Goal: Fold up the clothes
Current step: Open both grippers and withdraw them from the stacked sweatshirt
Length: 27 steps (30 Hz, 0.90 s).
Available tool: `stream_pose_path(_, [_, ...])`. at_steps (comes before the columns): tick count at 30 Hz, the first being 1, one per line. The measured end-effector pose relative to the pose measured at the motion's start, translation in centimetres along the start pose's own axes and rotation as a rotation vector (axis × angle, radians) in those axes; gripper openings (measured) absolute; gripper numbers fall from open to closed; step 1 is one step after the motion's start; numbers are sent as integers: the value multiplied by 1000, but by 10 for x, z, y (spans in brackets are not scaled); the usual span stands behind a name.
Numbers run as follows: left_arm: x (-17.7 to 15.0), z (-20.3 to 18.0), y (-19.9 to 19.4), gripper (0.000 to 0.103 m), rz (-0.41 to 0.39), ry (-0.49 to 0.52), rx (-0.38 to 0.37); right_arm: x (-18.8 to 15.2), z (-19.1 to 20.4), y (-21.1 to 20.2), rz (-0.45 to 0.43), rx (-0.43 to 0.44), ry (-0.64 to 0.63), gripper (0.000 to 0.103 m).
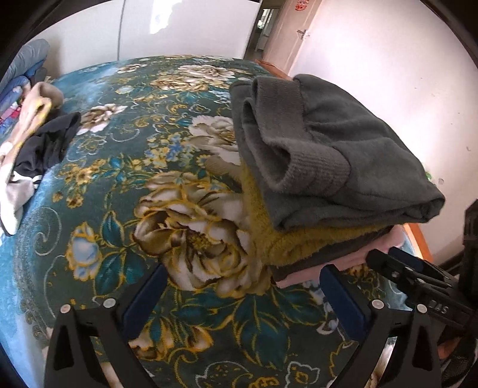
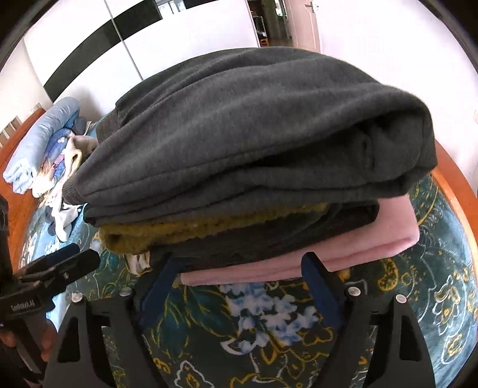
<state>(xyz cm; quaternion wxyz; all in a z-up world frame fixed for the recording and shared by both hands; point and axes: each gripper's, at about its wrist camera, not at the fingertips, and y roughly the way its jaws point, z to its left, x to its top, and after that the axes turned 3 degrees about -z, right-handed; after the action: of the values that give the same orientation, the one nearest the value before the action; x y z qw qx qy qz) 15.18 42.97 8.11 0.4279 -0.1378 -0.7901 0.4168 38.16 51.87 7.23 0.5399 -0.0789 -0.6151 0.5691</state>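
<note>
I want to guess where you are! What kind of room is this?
Most likely a bedroom. Folded clothes are stacked on a bed covered by a floral blanket, rolled blue bedding lies at its far end, and tall white wardrobe doors stand behind.

From my remote seat I see a bed under a dark teal floral blanket (image 1: 179,167) edged by an orange wooden frame (image 2: 454,179), with white wardrobe doors (image 1: 185,29), a pale pink wall (image 1: 388,74) and an open doorway (image 1: 264,27) lit by daylight.
</note>
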Motion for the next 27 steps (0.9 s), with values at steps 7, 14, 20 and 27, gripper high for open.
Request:
stream_pose_path(7, [-8,1,2,103,2,5,-14,1,5,1,3,-6,22,98])
stream_pose_path(14, [-15,12,3,103,13,-34,-51,2,13,-2,-2,-38,10,103])
stream_pose_path(20, [-16,18,0,103,-23,-46,-37,-1,18,-1,-20,-89,12,103])
stream_pose_path(27, [-18,19,-6,103,-85,-24,-31,2,29,-6,-91,-152,-3,103])
